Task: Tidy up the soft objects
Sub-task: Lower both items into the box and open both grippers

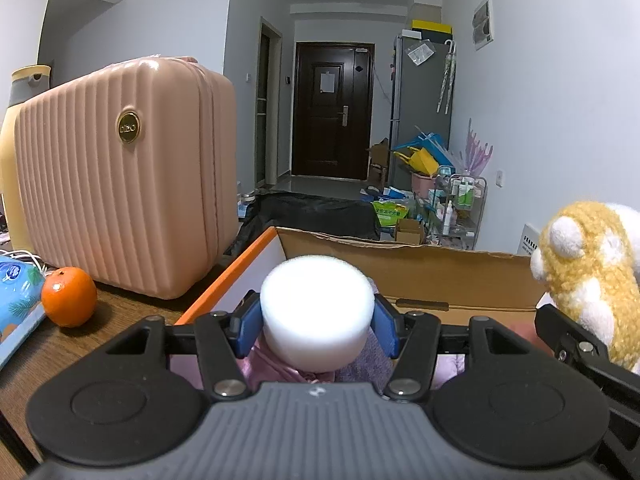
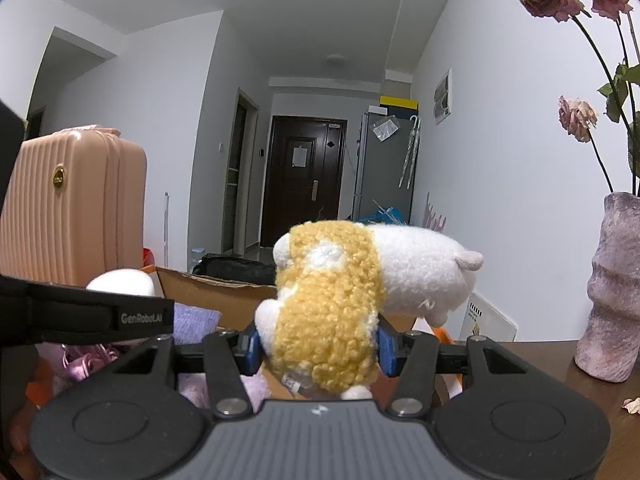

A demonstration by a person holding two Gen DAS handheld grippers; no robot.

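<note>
My left gripper (image 1: 317, 322) is shut on a white foam cylinder (image 1: 316, 304), its blue pads pressing both sides. It hovers over an open cardboard box (image 1: 420, 280) with an orange edge, where a purple cloth (image 1: 360, 364) and pink fabric (image 1: 272, 372) lie. My right gripper (image 2: 320, 346) is shut on a yellow and white plush toy (image 2: 332, 280), held above the box's right side. In the left wrist view the plush toy (image 1: 588, 276) shows at the far right. The foam cylinder (image 2: 120, 282) peeks out at the left of the right wrist view.
A pink ribbed suitcase (image 1: 120, 184) stands on the brown table (image 1: 80, 352) left of the box, with an orange (image 1: 69, 297) and a blue tissue pack (image 1: 16, 292) in front of it. A purple vase (image 2: 612, 300) of dried roses stands right.
</note>
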